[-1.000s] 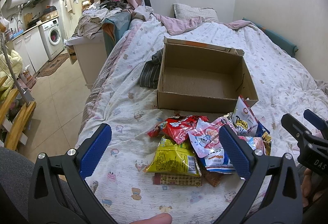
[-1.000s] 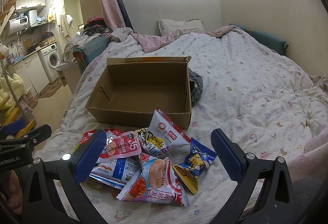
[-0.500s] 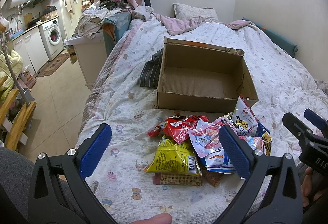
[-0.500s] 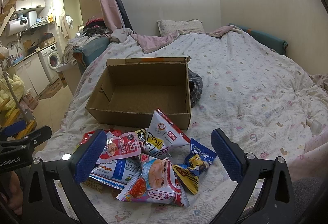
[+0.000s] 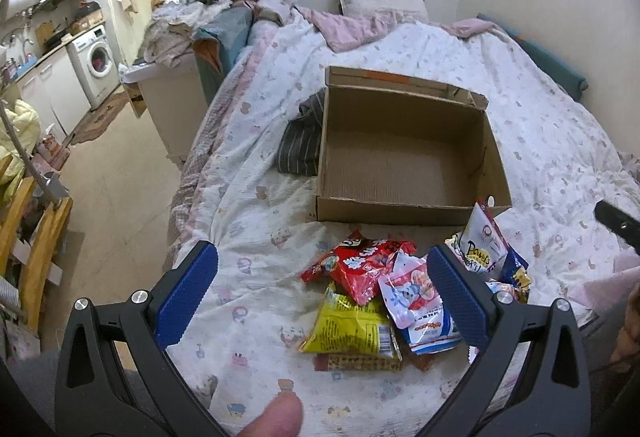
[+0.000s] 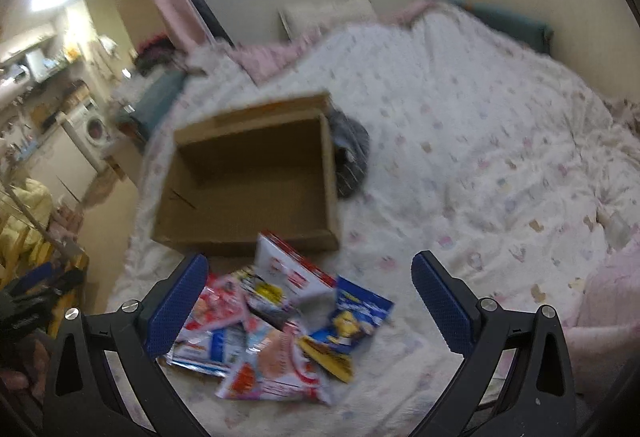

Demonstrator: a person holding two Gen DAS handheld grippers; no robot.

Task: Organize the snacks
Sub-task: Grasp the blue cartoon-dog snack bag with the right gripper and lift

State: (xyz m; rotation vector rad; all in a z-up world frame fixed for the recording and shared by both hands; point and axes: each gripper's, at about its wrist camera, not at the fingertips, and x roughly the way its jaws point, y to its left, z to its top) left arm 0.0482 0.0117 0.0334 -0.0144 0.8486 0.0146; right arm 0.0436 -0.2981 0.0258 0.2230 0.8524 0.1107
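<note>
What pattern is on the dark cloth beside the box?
Thin pale stripes on dark grey cloth, clearest in the left wrist view.

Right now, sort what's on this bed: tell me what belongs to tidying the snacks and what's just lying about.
For the job:
- snack packets, heaped on the bedspread
- cardboard box, open, nothing in it
- left claw and right claw, both open

Lying about:
- striped dark cloth beside the box
- pillow
- pink blanket
- washing machine
</note>
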